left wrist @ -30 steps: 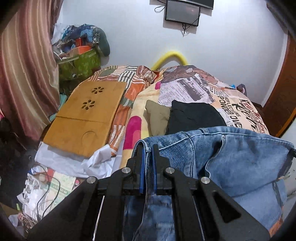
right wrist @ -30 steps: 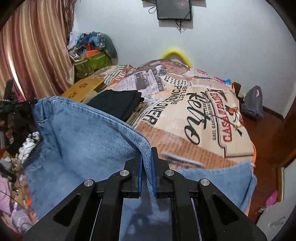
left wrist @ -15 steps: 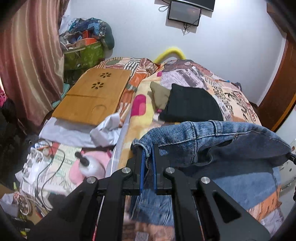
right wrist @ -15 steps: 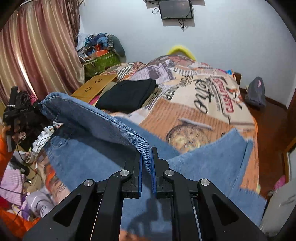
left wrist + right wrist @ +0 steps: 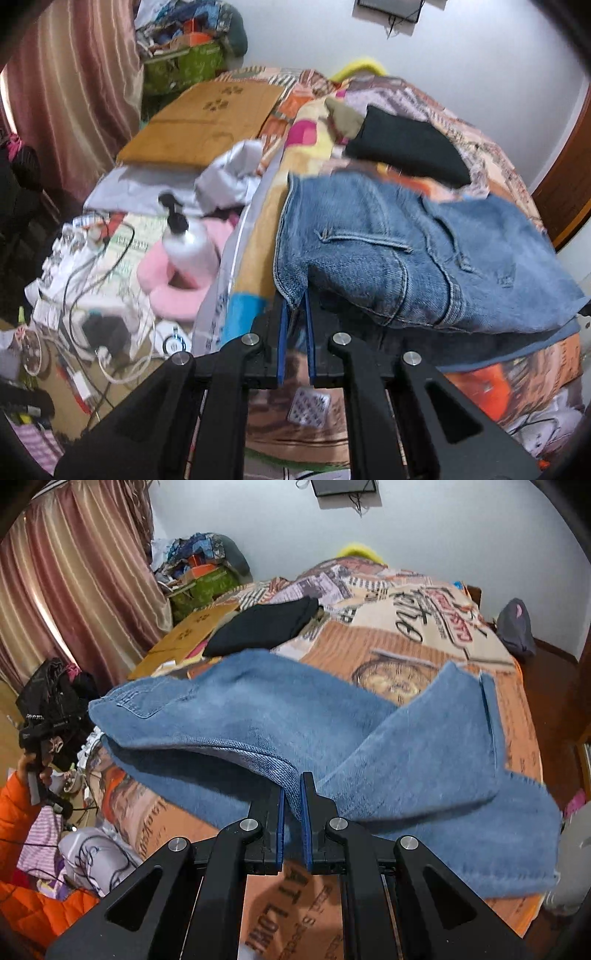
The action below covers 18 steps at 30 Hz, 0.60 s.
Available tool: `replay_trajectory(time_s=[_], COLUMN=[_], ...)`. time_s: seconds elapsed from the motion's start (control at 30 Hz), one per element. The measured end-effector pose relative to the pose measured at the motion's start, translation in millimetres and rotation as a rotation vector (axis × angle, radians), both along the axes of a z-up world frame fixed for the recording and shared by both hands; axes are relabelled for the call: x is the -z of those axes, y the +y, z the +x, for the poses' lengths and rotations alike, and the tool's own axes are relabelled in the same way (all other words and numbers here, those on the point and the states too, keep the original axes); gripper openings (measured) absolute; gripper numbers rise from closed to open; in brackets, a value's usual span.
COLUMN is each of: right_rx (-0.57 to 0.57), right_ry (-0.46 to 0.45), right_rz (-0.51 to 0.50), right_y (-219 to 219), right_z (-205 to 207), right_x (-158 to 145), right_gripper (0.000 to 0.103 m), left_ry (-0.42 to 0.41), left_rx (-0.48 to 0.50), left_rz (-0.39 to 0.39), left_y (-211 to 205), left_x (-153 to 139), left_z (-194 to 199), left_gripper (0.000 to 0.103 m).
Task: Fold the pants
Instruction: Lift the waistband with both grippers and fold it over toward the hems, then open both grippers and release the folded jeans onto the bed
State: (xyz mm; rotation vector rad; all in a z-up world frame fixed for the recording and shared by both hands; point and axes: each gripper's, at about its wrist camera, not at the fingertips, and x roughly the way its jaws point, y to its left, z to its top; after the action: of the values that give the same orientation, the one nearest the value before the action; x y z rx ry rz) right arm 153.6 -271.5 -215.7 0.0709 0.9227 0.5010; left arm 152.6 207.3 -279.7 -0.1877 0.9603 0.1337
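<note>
Two grippers pinch the blue denim pants (image 5: 388, 251) over the bed with the printed patchwork cover (image 5: 424, 627). Left gripper (image 5: 295, 299) is narrowed on the stitched waistband corner; right gripper (image 5: 291, 786) is narrowed on a thick folded edge. The pants are partly draped on the cover, legs overlapping. Risk: heavy, stiff denim may slip from the small corner bite, or bunch unevenly and spoil the fold. A folded black garment (image 5: 402, 147) lies just beyond.
</note>
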Motion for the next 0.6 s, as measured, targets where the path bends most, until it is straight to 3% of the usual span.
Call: replay_trajectory(time_s=[0.2, 0.4, 0.43, 0.53, 0.6], right_rx=[0.013, 0.011, 0.015, 0.053, 0.072], right_ry=[0.058, 0.08, 0.085, 0.074, 0.064], right_rz=[0.026, 0.02, 0.021, 0.002, -0.007], right_y=[-4, -9, -12, -24, -31], right_z=[-3, -3, -4, -8, -9], right_x=[13, 4, 3, -2, -5], right_gripper=[0.007, 0.011, 0.013, 0.033, 0.035], left_ry=[0.04, 0.025, 0.01, -0.026, -0.05], left_rx=[-0.036, -0.082, -0.088, -0.094, -0.089], left_rz=[0.002, 0.031, 0.032, 0.054, 0.073], left_y=[1, 9, 9, 6, -1], left_x=[19, -3, -10, -32, -46], left_z=[-7, -17, -18, -17, -11], left_gripper=[0.011, 0.011, 0.011, 0.011, 0.012])
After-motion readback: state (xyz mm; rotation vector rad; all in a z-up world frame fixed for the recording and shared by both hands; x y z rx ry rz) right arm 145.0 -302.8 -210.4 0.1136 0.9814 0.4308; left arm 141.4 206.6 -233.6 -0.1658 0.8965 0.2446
